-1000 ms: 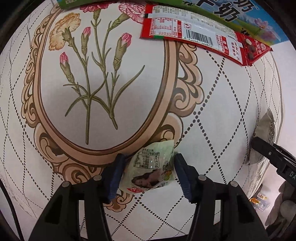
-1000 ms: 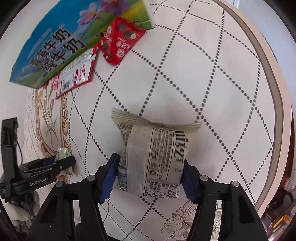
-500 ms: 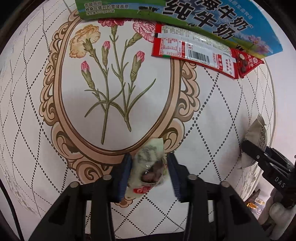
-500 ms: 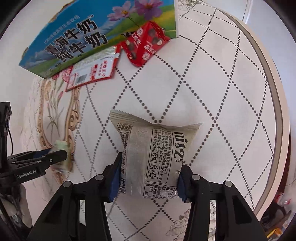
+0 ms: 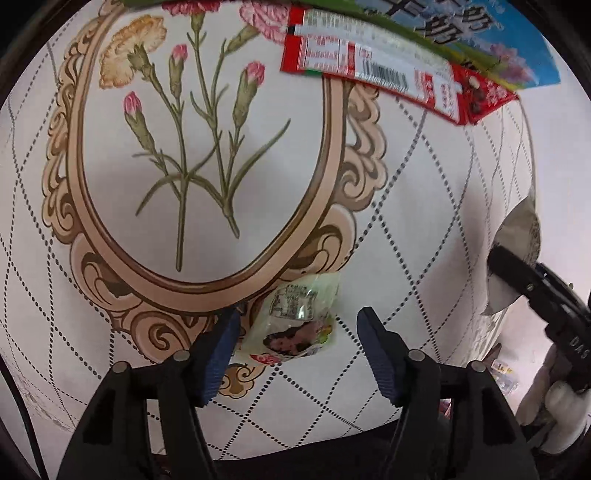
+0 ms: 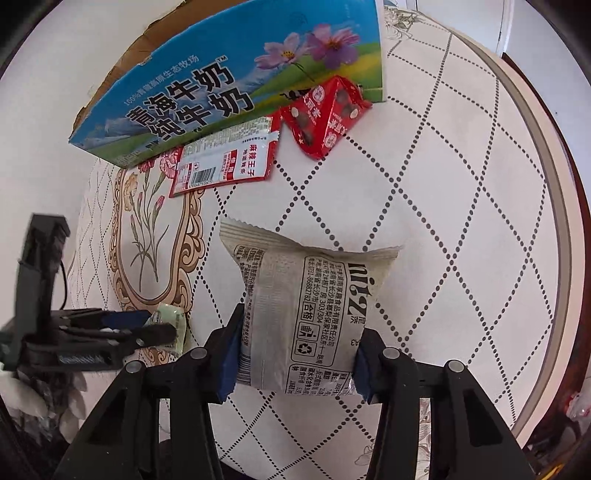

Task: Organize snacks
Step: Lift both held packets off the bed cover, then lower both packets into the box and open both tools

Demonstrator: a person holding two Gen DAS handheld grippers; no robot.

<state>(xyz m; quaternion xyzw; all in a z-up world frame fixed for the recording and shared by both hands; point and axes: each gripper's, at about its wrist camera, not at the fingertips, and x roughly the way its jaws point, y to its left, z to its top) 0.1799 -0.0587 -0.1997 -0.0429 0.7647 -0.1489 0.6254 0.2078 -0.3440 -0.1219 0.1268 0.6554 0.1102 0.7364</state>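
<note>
Right claw [image 6: 295, 356] pinches the grey snack pack [image 6: 308, 317] over the table [image 6: 461, 184], well short of the milk box [image 6: 229, 85], while my left claw [image 5: 297, 347], spread, straddles the small green packet [image 5: 295, 321]; next, I judge, close left and carry both boxward

Milk carton [image 5: 454, 33] cut off by top edge; grey snack packet [image 5: 517, 236] partly hidden behind right gripper [image 5: 524, 273].
</note>
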